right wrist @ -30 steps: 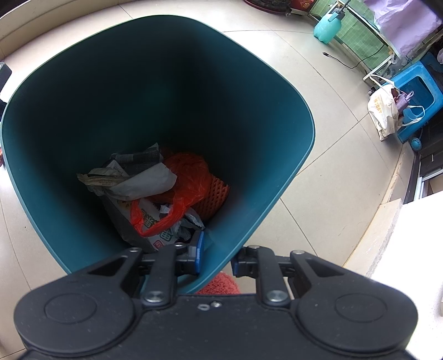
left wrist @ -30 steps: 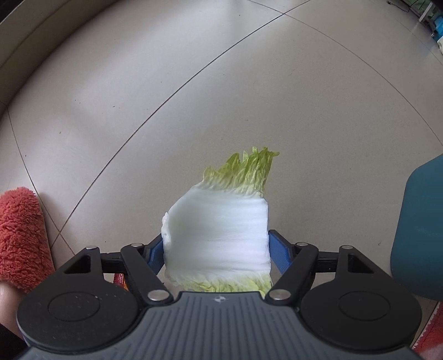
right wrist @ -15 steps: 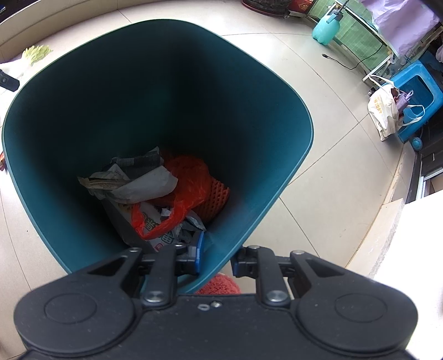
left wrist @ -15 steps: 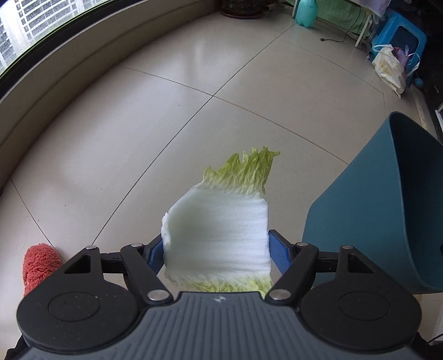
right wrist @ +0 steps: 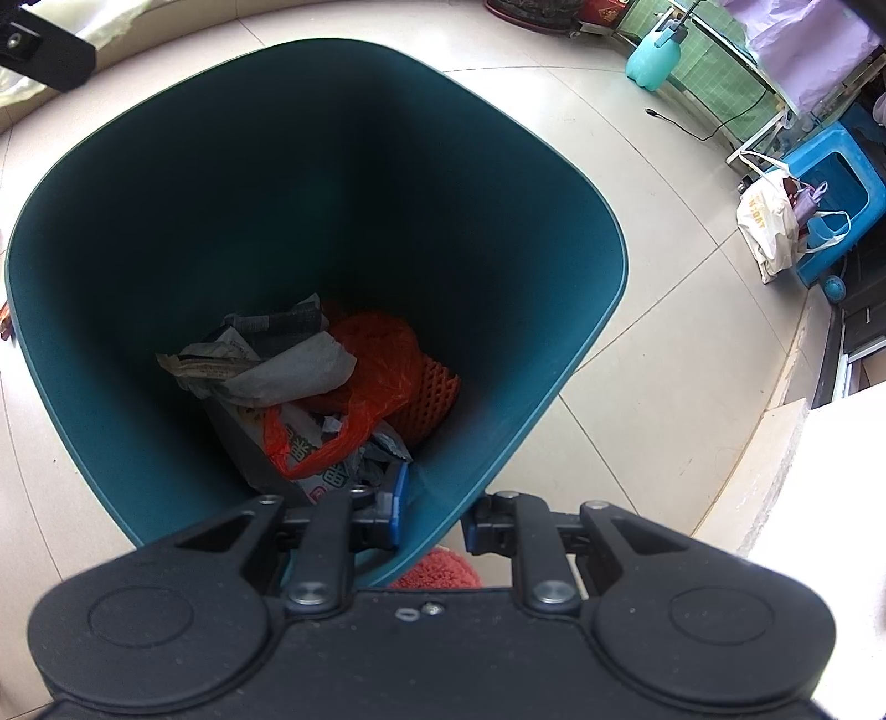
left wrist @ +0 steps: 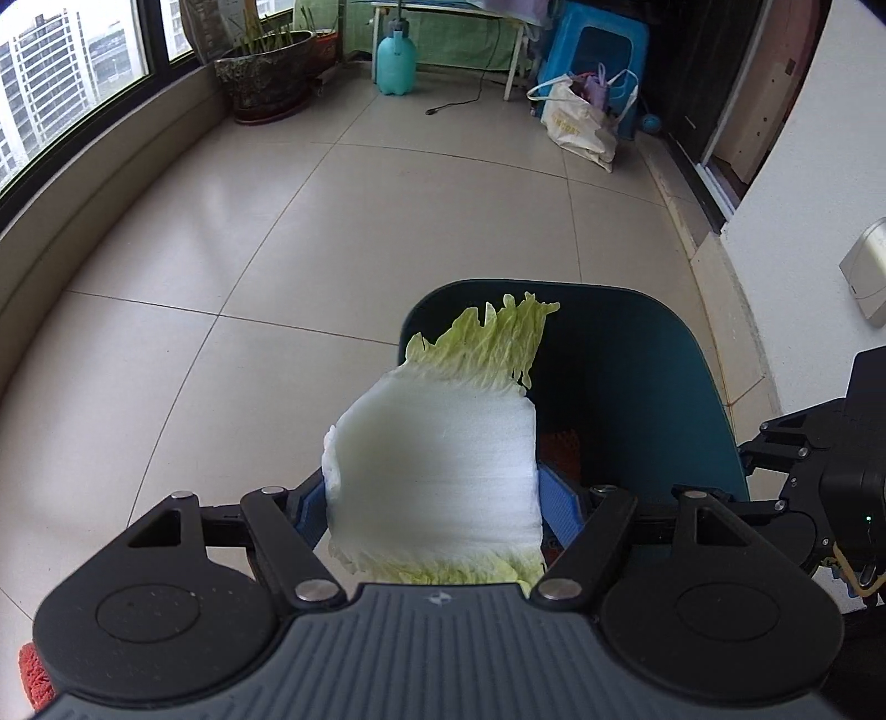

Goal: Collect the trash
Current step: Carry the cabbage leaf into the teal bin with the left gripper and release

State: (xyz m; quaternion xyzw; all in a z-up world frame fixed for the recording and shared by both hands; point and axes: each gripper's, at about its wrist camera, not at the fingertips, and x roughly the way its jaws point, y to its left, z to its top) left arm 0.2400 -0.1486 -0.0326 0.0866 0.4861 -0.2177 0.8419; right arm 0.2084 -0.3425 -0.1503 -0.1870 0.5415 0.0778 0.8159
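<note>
My left gripper (left wrist: 437, 509) is shut on a cabbage leaf (left wrist: 443, 454), white at the stem and green at the tip. It holds the leaf above the near rim of the teal trash bin (left wrist: 637, 387). My right gripper (right wrist: 432, 515) is shut on the bin's near wall (right wrist: 437, 498), one finger inside and one outside. The bin (right wrist: 166, 166) holds crumpled paper (right wrist: 266, 371), an orange plastic bag (right wrist: 382, 371) and wrappers. The left gripper and leaf show at the top left of the right wrist view (right wrist: 44, 50).
The floor is beige tile (left wrist: 221, 232). A plant pot (left wrist: 266, 77), a teal spray bottle (left wrist: 396, 58), a blue stool (left wrist: 598, 50) and a white bag (left wrist: 576, 122) stand at the far end. A red fluffy slipper (right wrist: 437, 570) lies under the bin's near edge.
My left gripper has swung right and tilted up with the leaf, from over bare floor to over the bin's opening. The right gripper and bin have stayed nearly still.
</note>
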